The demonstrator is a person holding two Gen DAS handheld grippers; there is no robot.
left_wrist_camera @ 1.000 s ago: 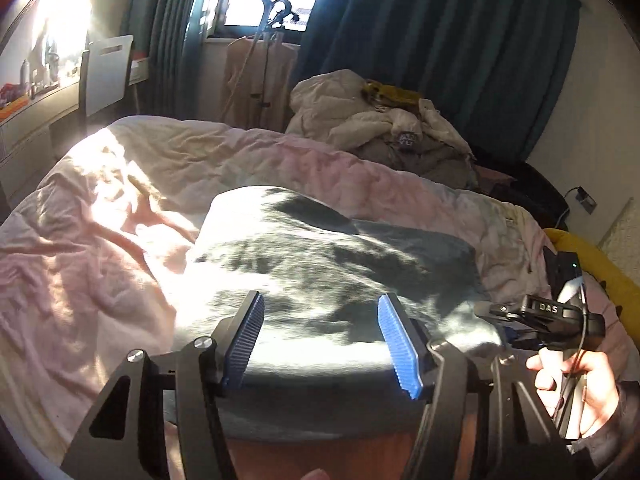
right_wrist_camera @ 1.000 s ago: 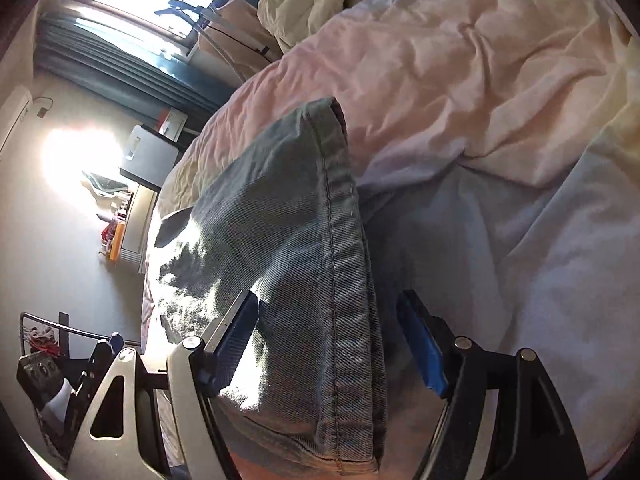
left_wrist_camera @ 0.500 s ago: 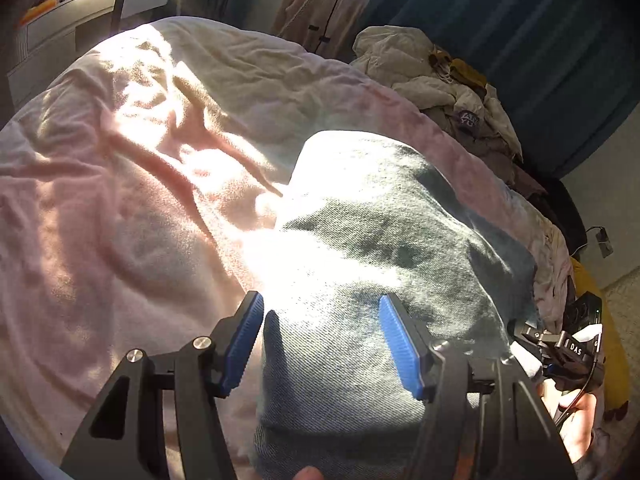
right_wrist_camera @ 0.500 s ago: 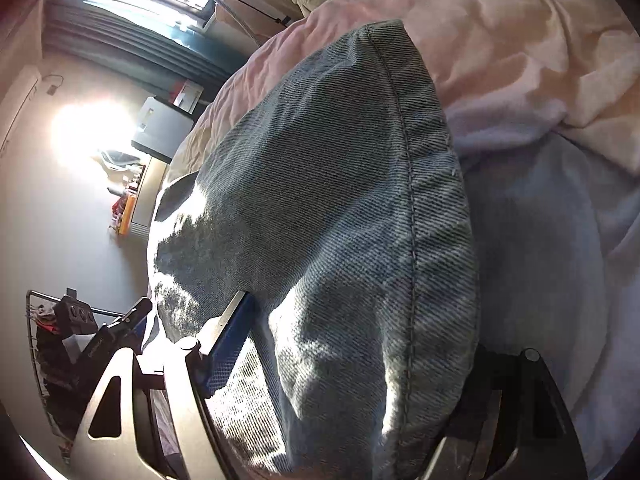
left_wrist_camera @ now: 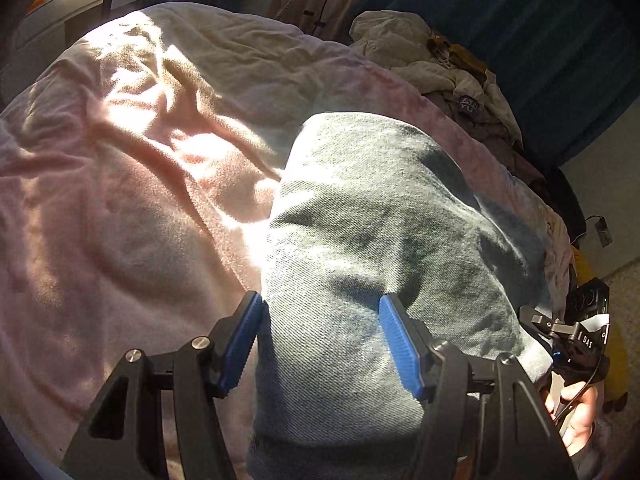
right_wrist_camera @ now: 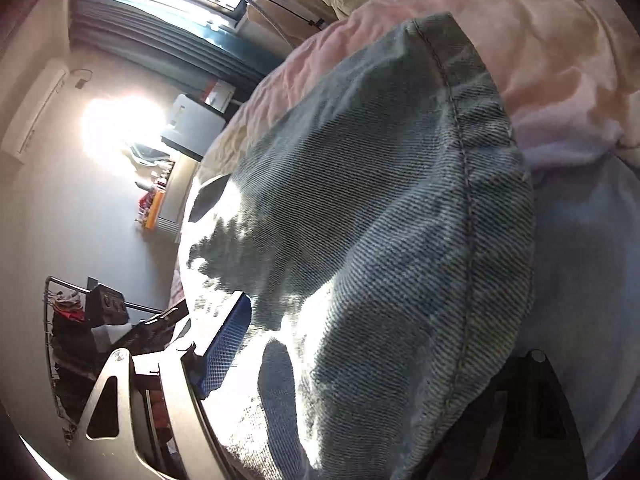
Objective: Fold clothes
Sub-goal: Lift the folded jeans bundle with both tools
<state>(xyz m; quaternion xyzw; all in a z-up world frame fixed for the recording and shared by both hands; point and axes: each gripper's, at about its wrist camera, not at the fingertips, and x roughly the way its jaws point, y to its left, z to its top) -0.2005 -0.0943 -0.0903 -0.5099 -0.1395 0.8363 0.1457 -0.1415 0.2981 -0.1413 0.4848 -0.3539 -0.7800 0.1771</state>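
A folded pair of blue-grey jeans (left_wrist_camera: 380,232) lies on the pink blanket of the bed (left_wrist_camera: 120,168). My left gripper (left_wrist_camera: 324,344) is open, its blue pads standing on either side of the jeans' near left edge. In the right wrist view the jeans (right_wrist_camera: 380,200) fill the frame, their stitched seam running down the right. My right gripper (right_wrist_camera: 360,360) is open around the jeans' right edge; its left blue pad (right_wrist_camera: 224,344) shows, and the right finger is hidden under the denim. The right gripper's body (left_wrist_camera: 580,336) and the hand holding it show at the far right in the left wrist view.
A heap of unfolded clothes (left_wrist_camera: 440,64) lies at the far side of the bed before dark teal curtains (left_wrist_camera: 520,20). A desk with small items (right_wrist_camera: 160,200) stands along the left wall. A wire rack (right_wrist_camera: 68,320) stands near the bed's foot.
Both grippers have moved forward onto the jeans. The left one shifted from above the middle to the jeans' left edge; the denim now covers the right gripper's right finger.
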